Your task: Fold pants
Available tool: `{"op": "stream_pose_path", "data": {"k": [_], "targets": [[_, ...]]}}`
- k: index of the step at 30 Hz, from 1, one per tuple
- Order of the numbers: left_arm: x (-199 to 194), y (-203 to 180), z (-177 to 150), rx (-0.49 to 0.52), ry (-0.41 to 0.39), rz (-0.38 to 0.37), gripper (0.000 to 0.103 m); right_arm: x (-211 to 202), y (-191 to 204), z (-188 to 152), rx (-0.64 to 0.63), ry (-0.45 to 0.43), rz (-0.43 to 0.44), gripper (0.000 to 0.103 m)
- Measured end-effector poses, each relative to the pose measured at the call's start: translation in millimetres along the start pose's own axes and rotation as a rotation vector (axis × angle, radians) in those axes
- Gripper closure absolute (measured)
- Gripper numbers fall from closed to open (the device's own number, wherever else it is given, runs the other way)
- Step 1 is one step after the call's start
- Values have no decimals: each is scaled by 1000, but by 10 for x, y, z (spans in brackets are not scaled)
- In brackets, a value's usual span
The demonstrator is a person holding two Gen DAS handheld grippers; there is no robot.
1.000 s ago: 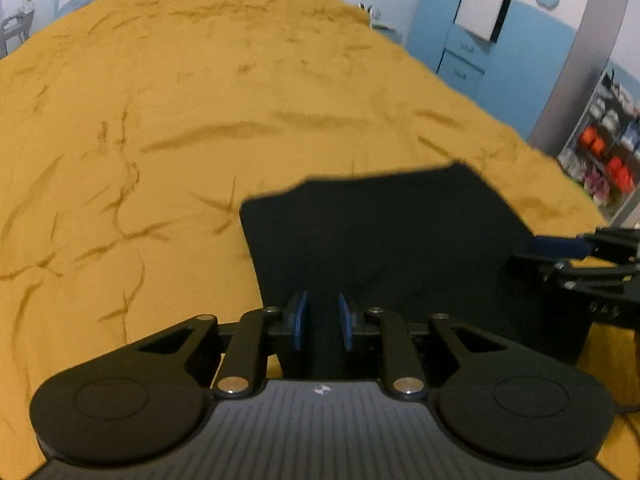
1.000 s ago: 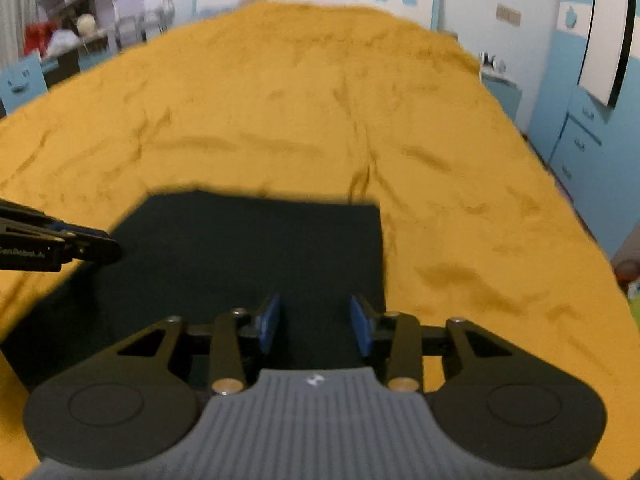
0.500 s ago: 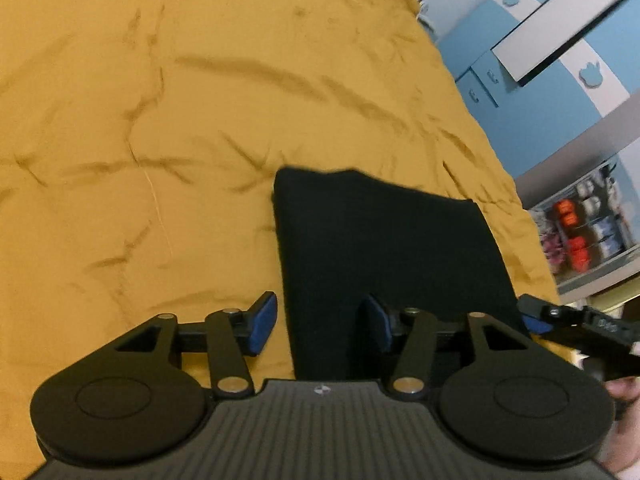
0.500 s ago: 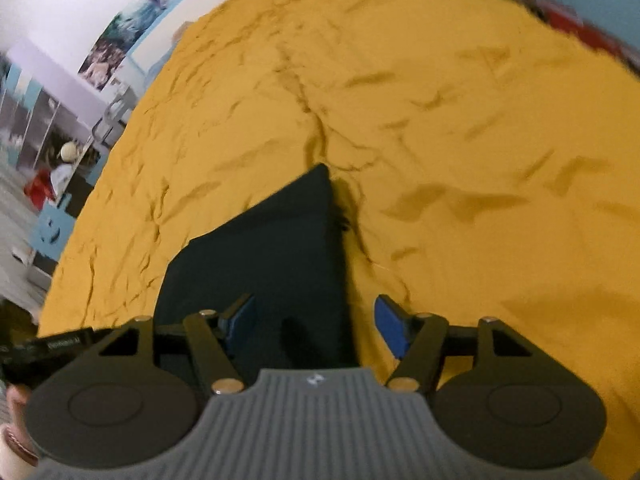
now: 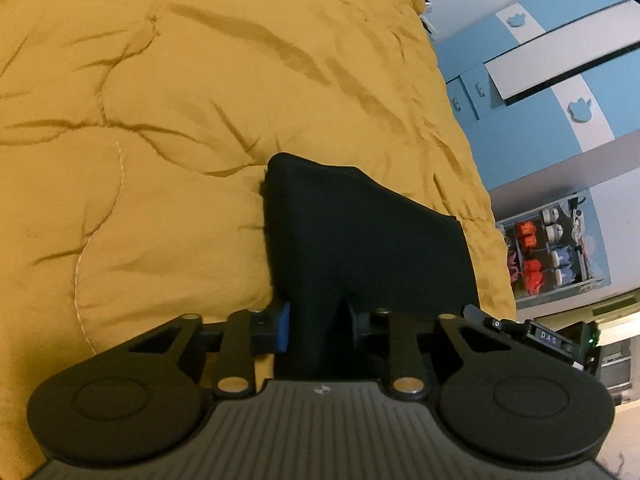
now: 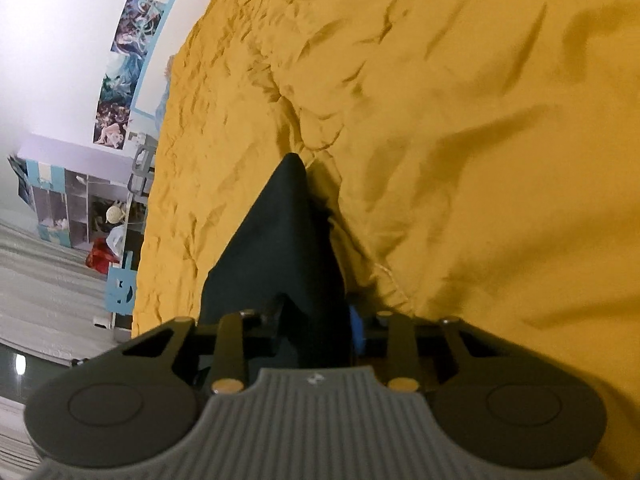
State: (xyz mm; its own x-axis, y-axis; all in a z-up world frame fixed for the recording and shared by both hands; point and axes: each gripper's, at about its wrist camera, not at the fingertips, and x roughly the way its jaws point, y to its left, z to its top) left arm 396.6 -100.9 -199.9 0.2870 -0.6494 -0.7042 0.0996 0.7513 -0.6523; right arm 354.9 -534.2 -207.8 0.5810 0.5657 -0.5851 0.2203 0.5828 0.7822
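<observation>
Your left gripper (image 5: pixel 316 330) is closing on the pants (image 5: pixel 360 240): dark cloth fills the narrow gap between the jaws at lower centre of the left view, and the blue pad (image 5: pixel 283 328) sits against it. Your right gripper (image 6: pixel 316 330) is closing likewise, with a fold of the same cloth bunched between its jaws at lower centre of the right view.

The pants lie as a compact dark bundle on the yellow bedcover (image 5: pixel 160 120), running from each gripper up to mid-frame (already folded at least once, by the thickness).

Judgement: the step in hand is the two-handed pinch on the near edge, ahead of a further fold. The next move calls for both grips to be firm through all layers, then an even lift and carry toward the far edge. Uneven hands would likely skew the fold, and a shallow pinch may drop the lower layers.
</observation>
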Motion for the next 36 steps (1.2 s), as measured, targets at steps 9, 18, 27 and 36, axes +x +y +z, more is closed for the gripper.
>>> {"op": "stream_pose_path", "data": {"k": [9,18,27,36], "targets": [[-276,-414,-33,112,-69,77,84,-272,488,-13,-132,-64,-75,94],[-718,-824,-183,229,-128,104,84,-746,964,-182,-204,-116,-6,101],[-734,-512,-175,146,-84,123,85,-475,967,-234,-198,-47,-80,100],[-396,-55,-100,12,-28,114,83,26,713,-102,-229,20,-136,100]]}}
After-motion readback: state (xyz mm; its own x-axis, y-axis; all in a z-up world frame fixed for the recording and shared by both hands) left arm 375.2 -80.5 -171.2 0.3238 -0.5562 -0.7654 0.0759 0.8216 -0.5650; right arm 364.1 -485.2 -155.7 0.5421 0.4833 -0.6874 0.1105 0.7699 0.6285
